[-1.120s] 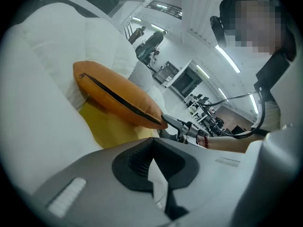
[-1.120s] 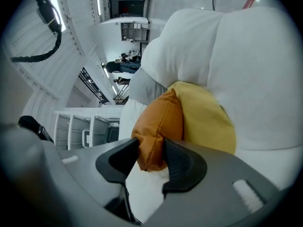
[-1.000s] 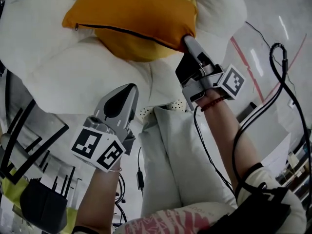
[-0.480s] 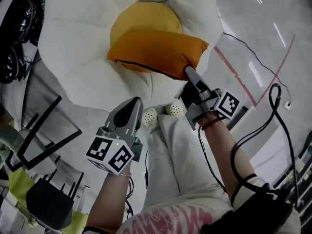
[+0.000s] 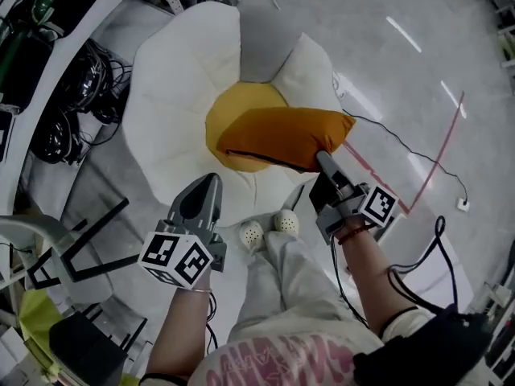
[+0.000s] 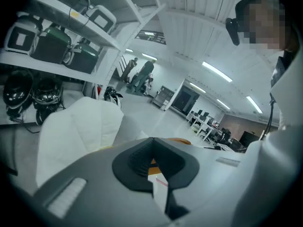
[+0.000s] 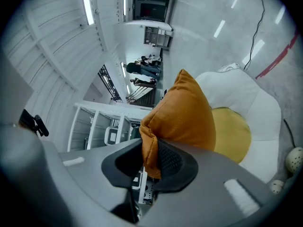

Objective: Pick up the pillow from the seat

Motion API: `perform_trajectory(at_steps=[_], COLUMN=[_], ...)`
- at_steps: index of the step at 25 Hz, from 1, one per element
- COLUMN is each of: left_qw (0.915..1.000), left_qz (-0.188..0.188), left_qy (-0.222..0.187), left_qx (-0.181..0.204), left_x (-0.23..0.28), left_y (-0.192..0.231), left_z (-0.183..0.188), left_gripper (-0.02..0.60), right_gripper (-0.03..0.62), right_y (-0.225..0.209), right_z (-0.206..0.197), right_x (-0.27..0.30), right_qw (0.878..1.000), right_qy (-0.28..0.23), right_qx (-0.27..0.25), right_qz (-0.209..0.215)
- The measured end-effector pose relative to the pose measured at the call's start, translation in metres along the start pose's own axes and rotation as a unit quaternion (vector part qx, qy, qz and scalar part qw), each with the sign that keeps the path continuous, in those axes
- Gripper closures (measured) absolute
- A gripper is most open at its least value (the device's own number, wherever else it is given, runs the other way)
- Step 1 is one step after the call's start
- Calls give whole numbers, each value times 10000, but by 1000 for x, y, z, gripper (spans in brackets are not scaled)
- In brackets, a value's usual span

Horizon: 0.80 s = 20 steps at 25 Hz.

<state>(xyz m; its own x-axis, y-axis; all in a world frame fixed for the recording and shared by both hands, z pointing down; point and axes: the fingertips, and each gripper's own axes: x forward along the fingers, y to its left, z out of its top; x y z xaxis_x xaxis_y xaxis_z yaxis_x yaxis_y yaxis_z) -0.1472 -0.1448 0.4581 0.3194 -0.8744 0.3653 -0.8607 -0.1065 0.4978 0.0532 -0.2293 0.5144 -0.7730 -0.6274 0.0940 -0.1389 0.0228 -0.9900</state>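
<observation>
Pillow (image 5: 282, 135) lifted above flower seat (image 5: 177, 87), right tongs (image 5: 322, 159) just tightened on its corner, left tongs (image 5: 209, 182) clenched empty.

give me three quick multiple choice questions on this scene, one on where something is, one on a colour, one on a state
1. Where is the orange pillow?
A) on a shelf
B) over the middle of the flower-shaped seat
C) on the floor by the red line

2. What colour is the seat's centre?
A) yellow
B) blue
C) black

3. What state is the right gripper in?
A) open and empty
B) shut on a cable
C) shut on the pillow

Answers:
1 B: the head view shows it across the seat's middle.
2 A: yellow shows beside the pillow.
3 C: in the right gripper view its jaws, which have just been closing, pinch the pillow's corner.
</observation>
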Motion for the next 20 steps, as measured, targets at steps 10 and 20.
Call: perform_trajectory(at_steps=[10, 20], left_qw=[9962, 9893], left_qz=[6, -316], left_qy=[-793, -1174], left_qx=[353, 801], left_x=[-49, -103], left_y=[-42, -90], left_z=[120, 183], left_gripper=[565, 565], right_gripper=[525, 523], right_y=[166, 272], right_z=[10, 19], right_x=[8, -15], right_qw=[9948, 9878], right_qy=[179, 98], right_qx=[-552, -754], right_qz=[840, 1362])
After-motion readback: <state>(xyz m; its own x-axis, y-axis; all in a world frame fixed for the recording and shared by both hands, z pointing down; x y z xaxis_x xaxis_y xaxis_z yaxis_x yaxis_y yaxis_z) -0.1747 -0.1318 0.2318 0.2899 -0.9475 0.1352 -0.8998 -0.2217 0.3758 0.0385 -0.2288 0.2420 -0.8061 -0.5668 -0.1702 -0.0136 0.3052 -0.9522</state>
